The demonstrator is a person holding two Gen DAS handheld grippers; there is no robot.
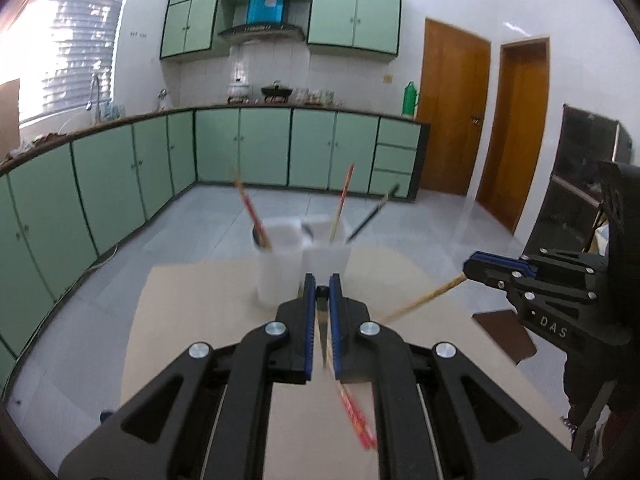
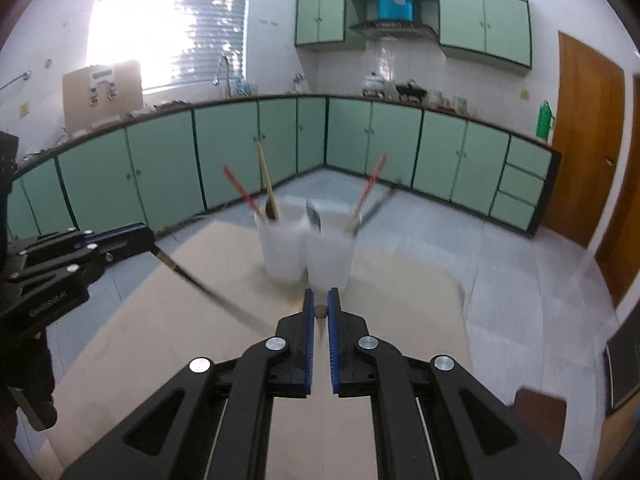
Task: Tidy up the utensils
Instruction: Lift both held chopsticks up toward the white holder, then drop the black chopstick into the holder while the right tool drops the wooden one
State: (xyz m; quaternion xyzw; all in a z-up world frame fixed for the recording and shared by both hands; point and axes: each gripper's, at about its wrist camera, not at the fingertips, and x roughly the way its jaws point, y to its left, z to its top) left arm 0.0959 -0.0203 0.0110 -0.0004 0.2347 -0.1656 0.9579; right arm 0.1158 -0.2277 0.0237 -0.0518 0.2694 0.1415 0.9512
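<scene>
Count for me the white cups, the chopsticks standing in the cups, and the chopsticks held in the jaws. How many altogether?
White cups: 2
Chopsticks standing in the cups: 4 (red sticks, wooden stick, dark stick)
Chopsticks held in jaws: 2 (dark chopstick in the left gripper, wooden chopstick in the right gripper)
Total: 8
</scene>
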